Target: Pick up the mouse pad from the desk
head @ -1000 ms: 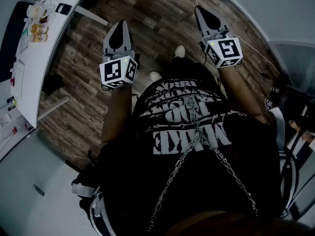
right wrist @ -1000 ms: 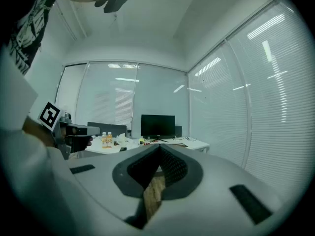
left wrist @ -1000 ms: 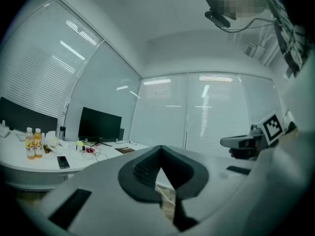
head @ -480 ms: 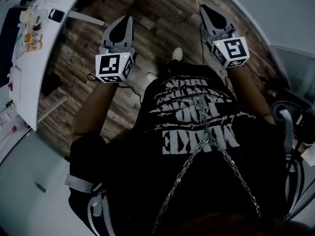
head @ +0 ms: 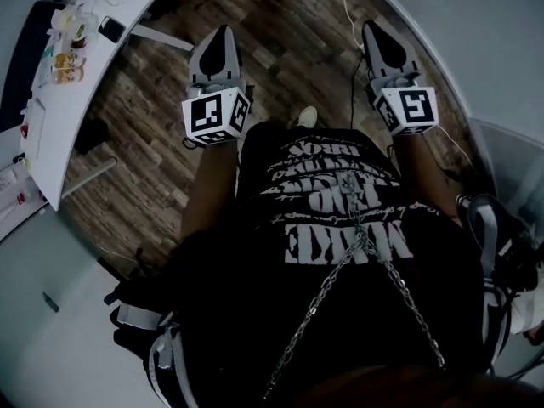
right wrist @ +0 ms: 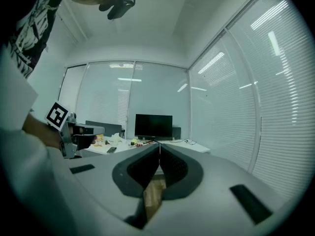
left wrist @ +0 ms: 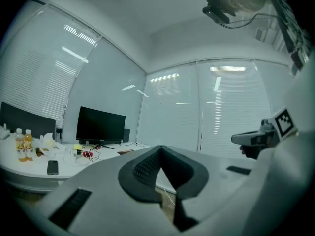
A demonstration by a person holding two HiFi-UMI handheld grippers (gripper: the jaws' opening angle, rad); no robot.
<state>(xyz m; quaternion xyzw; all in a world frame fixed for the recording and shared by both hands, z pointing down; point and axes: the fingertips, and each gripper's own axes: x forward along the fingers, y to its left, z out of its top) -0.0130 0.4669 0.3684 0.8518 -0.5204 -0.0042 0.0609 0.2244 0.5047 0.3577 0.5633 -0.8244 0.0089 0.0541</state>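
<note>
Both grippers are held level over the wooden floor [head: 280,32], away from the white desk [head: 81,100] at the upper left of the head view. My left gripper [head: 223,31] is shut with nothing in it; its closed jaws [left wrist: 160,147] point toward the desk's end. My right gripper [head: 371,26] is also shut and empty [right wrist: 159,144]. A dark flat shape [head: 17,66] lies at the desk's far left; I cannot tell whether it is the mouse pad. Neither gripper view shows a mouse pad clearly.
On the desk are a phone [head: 110,30], drink bottles [head: 64,58], cables and a black monitor [left wrist: 101,124]. A cable [head: 348,7] runs across the floor between the grippers. Glass walls with blinds [right wrist: 236,97] close the room. A dark chair [head: 501,245] stands at the right.
Both grippers have travelled level across the floor with the person and sit a little further up and right in the head view. Both stayed shut and empty.
</note>
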